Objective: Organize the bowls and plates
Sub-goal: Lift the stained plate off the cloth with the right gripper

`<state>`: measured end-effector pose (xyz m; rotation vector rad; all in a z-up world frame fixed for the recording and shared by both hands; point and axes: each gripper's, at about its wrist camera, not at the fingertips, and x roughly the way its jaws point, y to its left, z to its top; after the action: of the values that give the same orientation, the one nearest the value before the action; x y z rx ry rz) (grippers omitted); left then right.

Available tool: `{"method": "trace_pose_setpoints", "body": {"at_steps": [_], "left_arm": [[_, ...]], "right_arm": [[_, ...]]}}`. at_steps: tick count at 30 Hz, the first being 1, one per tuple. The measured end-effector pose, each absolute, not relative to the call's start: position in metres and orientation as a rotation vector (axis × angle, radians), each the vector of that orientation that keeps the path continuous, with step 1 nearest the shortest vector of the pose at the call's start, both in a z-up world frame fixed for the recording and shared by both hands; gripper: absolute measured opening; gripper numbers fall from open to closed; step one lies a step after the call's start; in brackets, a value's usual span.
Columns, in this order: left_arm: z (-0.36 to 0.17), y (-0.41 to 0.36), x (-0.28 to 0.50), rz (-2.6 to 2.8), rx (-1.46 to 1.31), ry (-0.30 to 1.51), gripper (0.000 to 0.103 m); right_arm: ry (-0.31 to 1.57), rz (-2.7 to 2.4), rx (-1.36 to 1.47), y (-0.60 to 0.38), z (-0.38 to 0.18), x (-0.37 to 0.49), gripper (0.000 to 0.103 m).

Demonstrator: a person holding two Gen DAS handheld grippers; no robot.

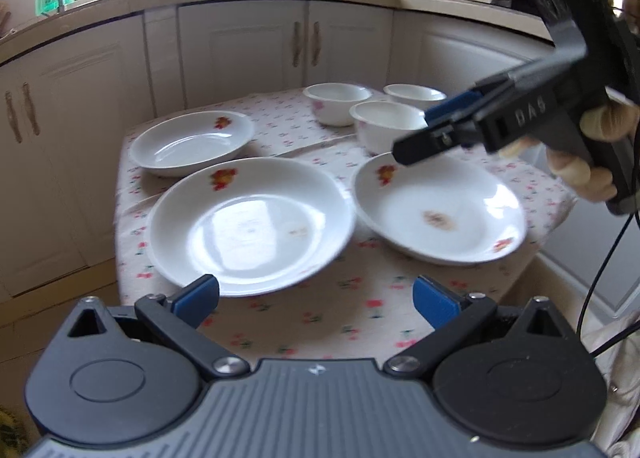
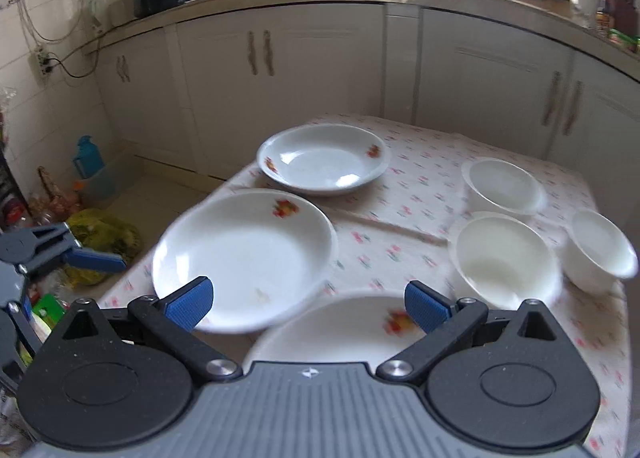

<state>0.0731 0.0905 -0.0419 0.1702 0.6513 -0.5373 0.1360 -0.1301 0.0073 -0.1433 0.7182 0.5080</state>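
Plates [image 1: 252,224] white, red-flowered, perhaps smeared; bowls [image 1: 390,126] plain; both tongs [image 1: 316,300] [image 2: 308,302] wide apart, empty.

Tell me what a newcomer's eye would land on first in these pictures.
Three white plates with red flower marks lie spread over the flowered tablecloth, and three white bowls cluster at its far side. The open left gripper and right gripper hover above, holding nothing.

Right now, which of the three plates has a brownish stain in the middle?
The plate on the right in the left wrist view, below the right gripper. Its centre has a clear brownish smear; the middle plate shows only a faint mark, the far plate none.
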Motion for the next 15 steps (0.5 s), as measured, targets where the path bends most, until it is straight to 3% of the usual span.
{"method": "trace_pose_setpoints", "body": {"at_steps": [15], "left_arm": [[-0.077, 0.016, 0.064, -0.606, 0.223, 0.719, 0.102]], "right_arm": [[0.822, 0.306, 0.003, -0.23, -0.035, 0.092, 0.103]]}}
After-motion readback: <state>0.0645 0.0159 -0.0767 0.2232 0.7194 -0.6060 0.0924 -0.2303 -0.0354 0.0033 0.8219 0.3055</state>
